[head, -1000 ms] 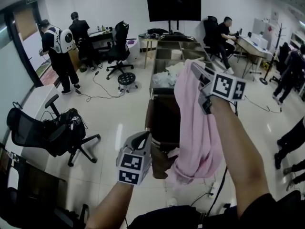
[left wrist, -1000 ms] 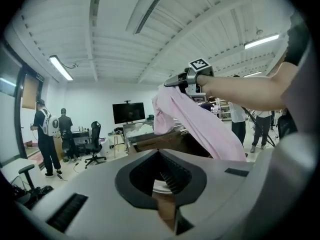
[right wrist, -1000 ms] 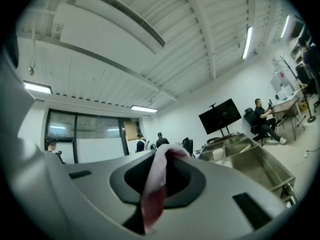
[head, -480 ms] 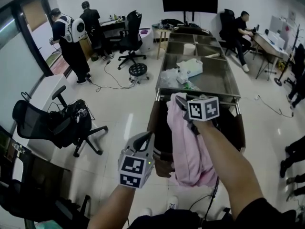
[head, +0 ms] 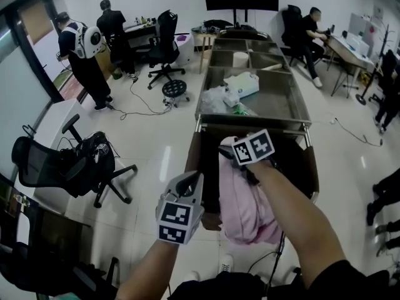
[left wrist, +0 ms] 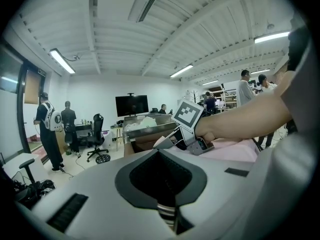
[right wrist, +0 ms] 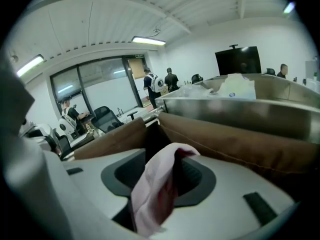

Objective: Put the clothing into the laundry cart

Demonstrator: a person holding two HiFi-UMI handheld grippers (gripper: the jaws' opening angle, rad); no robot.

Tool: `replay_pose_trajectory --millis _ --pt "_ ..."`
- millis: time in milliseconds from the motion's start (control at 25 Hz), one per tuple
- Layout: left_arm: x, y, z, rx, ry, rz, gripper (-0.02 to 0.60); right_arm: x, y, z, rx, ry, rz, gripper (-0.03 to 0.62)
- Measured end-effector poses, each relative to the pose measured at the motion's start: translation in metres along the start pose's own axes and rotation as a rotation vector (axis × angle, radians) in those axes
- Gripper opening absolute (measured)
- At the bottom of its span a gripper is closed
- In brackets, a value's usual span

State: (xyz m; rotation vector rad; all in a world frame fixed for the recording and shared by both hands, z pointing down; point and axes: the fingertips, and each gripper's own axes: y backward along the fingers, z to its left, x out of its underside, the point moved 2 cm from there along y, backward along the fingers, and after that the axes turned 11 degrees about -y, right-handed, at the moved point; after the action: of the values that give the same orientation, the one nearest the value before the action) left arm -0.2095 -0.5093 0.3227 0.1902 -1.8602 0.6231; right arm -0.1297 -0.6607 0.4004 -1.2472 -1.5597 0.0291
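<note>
The right gripper [head: 226, 152] is held out over the open top of the laundry cart [head: 195, 158], with the right forearm [head: 299, 214] stretched forward and downward from the lower right and the marker cube turned upward. In the right gripper view its jaws are seen pressed onto a fold of the pink garment [head: 247, 205], which is bunched up between the pads and trails back toward the camera. From that grip the garment is seen hanging down in the head view, draped under the wrist. Most of it lies over the near edge of the cart, and its lowest folds seem to hang outside the near rim, though this cannot be settled from the steep angle. The cart's brown fabric walls are seen just ahead of the jaws in the right gripper view.

The left gripper [head: 189, 181] is held lower and nearer to the body, beside the cart's left near corner, and is pointed forward and up. The left forearm [head: 142, 269] is raised from the bottom edge of the head view. In the left gripper view its jaws are shown brought together with nothing between them, and the right hand with its gripper is seen beyond them.

Directly behind the cart a steel sorting table [head: 275, 105] is placed, and white clothing [head: 240, 83] is piled on it.
</note>
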Motion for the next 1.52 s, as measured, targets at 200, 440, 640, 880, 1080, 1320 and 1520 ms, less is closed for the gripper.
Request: replay_pose_trajectory --millis 200,440,640,880,1080,1320,1520 --pt "-0.004 -0.001 -0.005 0.02 -0.004 -0.009 -0.002 0.026 0.003 -0.014 0.07 -0.02 0.143 0.206" --pt "-0.002 0.007 -0.009 0.037 -0.007 -0.015 -0.002 0.062 0.009 -0.025 0.061 -0.066 0.318 0.206" --pt "-0.002 0.012 -0.008 0.045 -0.004 -0.02 -0.002 0.061 0.028 -0.028 0.095 -0.07 0.29 0.206" --pt "-0.004 0.015 -0.017 0.074 -0.015 -0.03 -0.002 0.063 0.052 -0.037 0.128 -0.108 0.254 0.206" --pt "-0.004 0.019 -0.025 0.104 -0.021 -0.033 -0.002 0.042 0.08 -0.027 0.14 -0.122 0.118 0.206" --pt "-0.007 0.028 -0.034 0.151 -0.035 -0.057 -0.002 0.033 0.12 -0.009 0.181 -0.132 -0.001 0.206" --pt "0.0 0.044 -0.044 0.198 -0.036 -0.071 -0.002 0.042 0.163 0.02 0.205 -0.147 -0.118 0.205"
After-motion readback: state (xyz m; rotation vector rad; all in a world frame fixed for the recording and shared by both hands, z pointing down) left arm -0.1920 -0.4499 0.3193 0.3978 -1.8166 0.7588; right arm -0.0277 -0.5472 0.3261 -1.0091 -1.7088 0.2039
